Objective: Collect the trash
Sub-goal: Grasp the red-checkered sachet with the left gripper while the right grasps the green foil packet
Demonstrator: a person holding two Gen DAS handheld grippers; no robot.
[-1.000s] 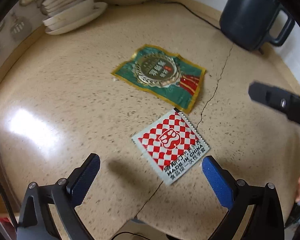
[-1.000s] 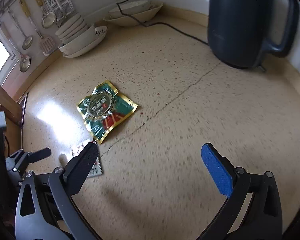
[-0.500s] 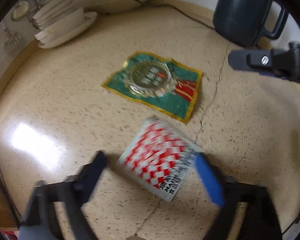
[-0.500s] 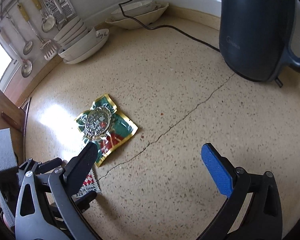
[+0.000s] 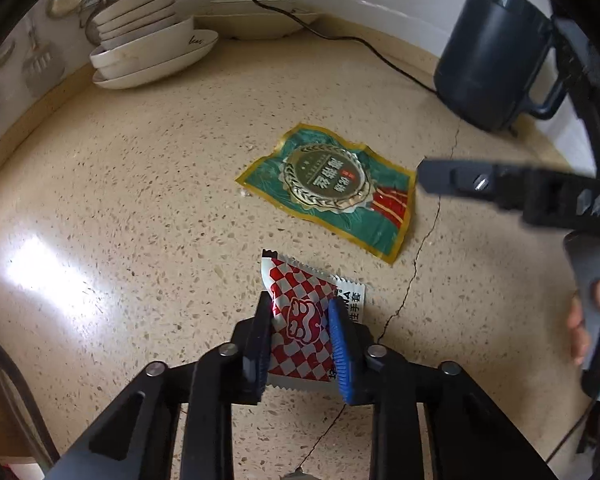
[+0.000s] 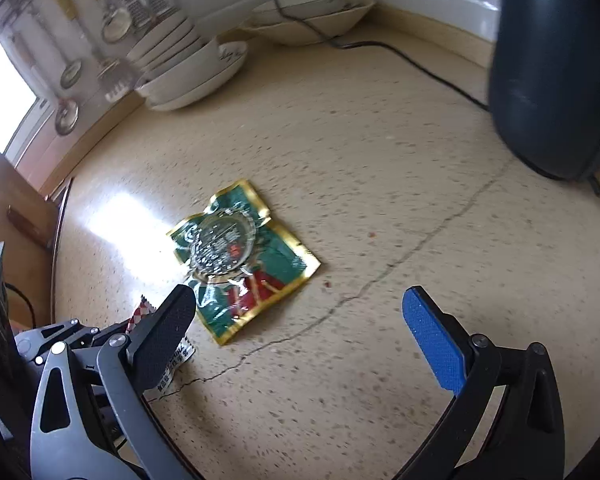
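The checkered sachet (image 5: pixel 300 316) is pinched, buckled, by the just-closed left gripper (image 5: pixel 302 344) on the counter (image 5: pixel 140 200). The green wrapper (image 6: pixel 240 256) is lain flat, left-ahead of the wide-open right gripper (image 6: pixel 300 328), which is judged nearer.

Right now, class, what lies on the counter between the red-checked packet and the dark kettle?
The green and gold wrapper lies flat between the red-checked packet and the kettle, with bare speckled counter and a thin crack around it. The left wrist view shows this best.
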